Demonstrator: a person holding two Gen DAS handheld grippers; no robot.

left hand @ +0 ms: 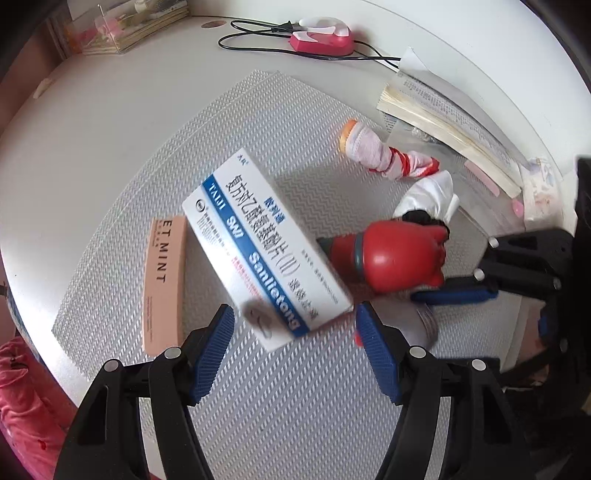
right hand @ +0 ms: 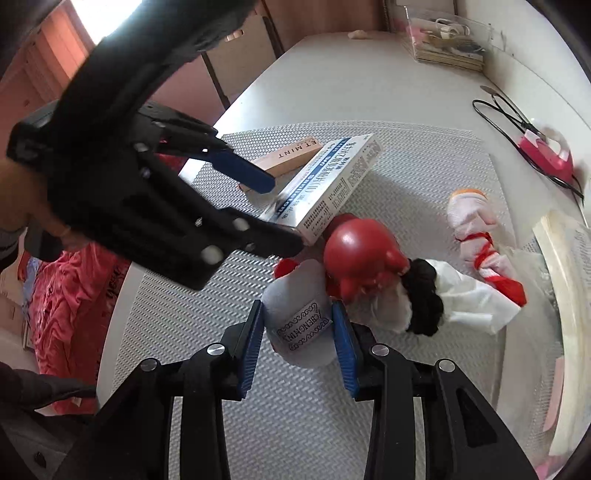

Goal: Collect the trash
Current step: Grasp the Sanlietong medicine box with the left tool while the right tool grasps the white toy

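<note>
Left tongs point(left hand: 295, 332) agape, right tongs point(right hand: 297, 334) clamped, both downward.

Clutter ringed a white desk point(left hand: 110, 122) spread with a grey woven mat point(left hand: 295, 406).

A pink-and-white corded device point(left hand: 321, 37) lay at the far edge, its black cable point(left hand: 251, 26) looped beside it; an open book point(left hand: 443, 114) sat along one side, a clear box point(right hand: 443, 33) of oddments in a corner, and red bedding point(right hand: 70, 291) lay beyond the desk.

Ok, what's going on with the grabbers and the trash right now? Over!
Right gripper shut on grey toy. Left gripper open, straddling medicine box. Box leans on toy's red head; peach carton beside it.
</note>
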